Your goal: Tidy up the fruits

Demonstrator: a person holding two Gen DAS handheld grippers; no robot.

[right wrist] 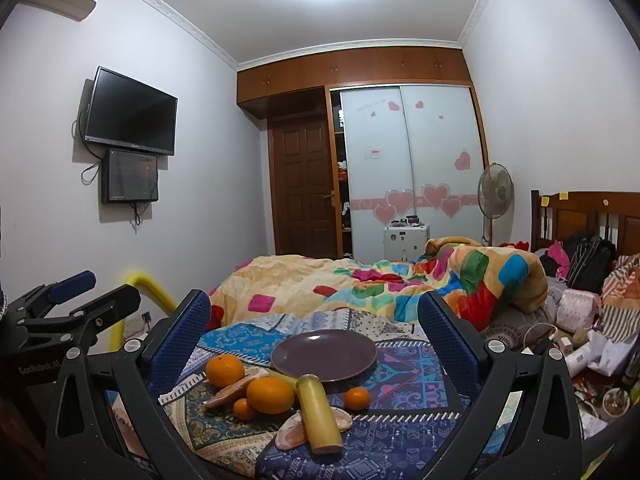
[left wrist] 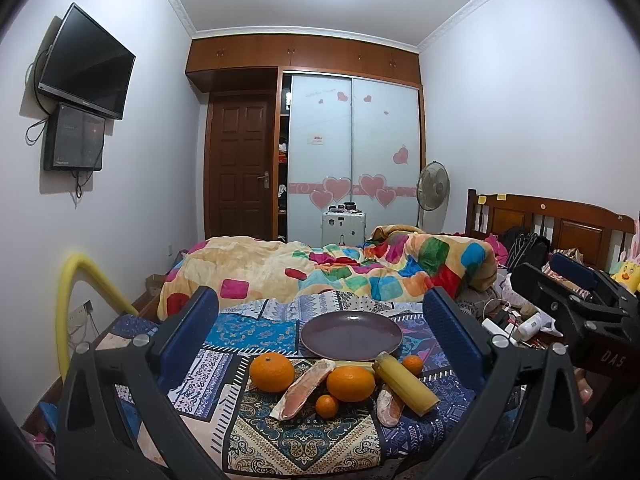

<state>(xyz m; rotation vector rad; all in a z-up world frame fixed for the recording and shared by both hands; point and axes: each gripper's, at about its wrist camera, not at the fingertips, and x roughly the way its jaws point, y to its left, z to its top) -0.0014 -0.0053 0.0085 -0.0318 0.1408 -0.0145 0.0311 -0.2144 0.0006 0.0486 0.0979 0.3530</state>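
An empty purple plate (left wrist: 351, 335) (right wrist: 325, 354) lies on the patterned bedspread. In front of it lie two large oranges (left wrist: 272, 372) (left wrist: 351, 383), two small oranges (left wrist: 327, 405) (left wrist: 412, 364), a banana (left wrist: 406, 383) (right wrist: 319, 416) and two pinkish pomelo wedges (left wrist: 306, 388) (left wrist: 387, 406). My left gripper (left wrist: 320, 328) is open and empty, above and short of the fruit. My right gripper (right wrist: 314, 326) is open and empty, also short of the fruit. Each gripper shows at the edge of the other's view (left wrist: 576, 304) (right wrist: 68, 304).
A crumpled colourful quilt (left wrist: 360, 268) lies behind the plate. Clutter with cables and bags (left wrist: 516, 320) fills the right side by the wooden headboard (left wrist: 560, 224). A yellow padded rail (left wrist: 80, 300) stands at the left bed edge.
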